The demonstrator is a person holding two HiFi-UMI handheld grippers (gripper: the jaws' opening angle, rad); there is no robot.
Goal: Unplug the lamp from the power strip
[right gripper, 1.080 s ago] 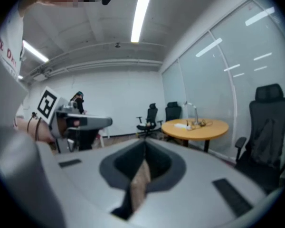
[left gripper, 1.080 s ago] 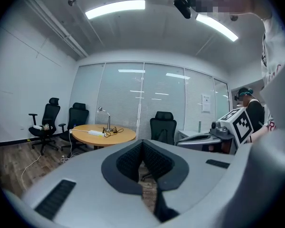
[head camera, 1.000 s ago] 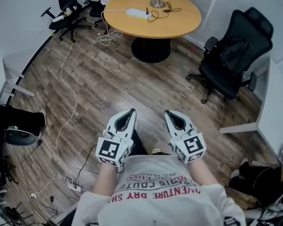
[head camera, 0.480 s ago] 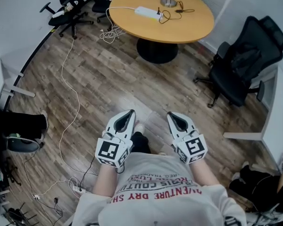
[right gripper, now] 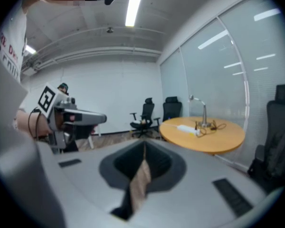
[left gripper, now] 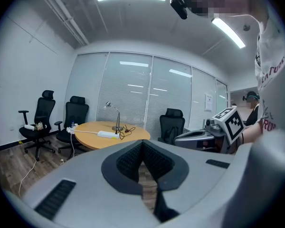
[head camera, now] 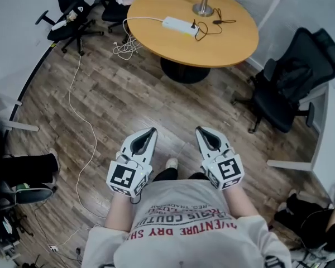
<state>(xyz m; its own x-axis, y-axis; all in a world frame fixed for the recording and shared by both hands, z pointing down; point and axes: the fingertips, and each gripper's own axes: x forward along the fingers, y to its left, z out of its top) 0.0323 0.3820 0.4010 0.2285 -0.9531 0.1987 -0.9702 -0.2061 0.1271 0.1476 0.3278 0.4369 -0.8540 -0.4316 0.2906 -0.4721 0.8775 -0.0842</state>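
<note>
A white power strip point(head camera: 180, 25) lies on the round wooden table point(head camera: 223, 49) at the far side of the room. The lamp's metal base point(head camera: 202, 9) stands beside it, and a black cord point(head camera: 207, 29) loops from the strip's near end. My left gripper point(head camera: 151, 132) and right gripper point(head camera: 200, 131) are held side by side near my chest, above the wood floor and far from the table. Both are shut with nothing between them. The strip point(left gripper: 107, 134) and lamp point(left gripper: 115, 117) show small in the left gripper view beyond the left gripper point(left gripper: 142, 145), and the strip point(right gripper: 186, 128) shows beyond the right gripper point(right gripper: 144, 148).
A black office chair point(head camera: 287, 80) stands right of the table and two more chairs point(head camera: 72, 13) at the back left. A white cable point(head camera: 81, 110) trails from the table across the floor. White desks point(head camera: 329, 144) border the right side, and dark gear point(head camera: 22, 172) sits at the left.
The view has shifted forward, so the table now sits lower and a little nearer in the head view. Both grippers stay shut in the same pose.
</note>
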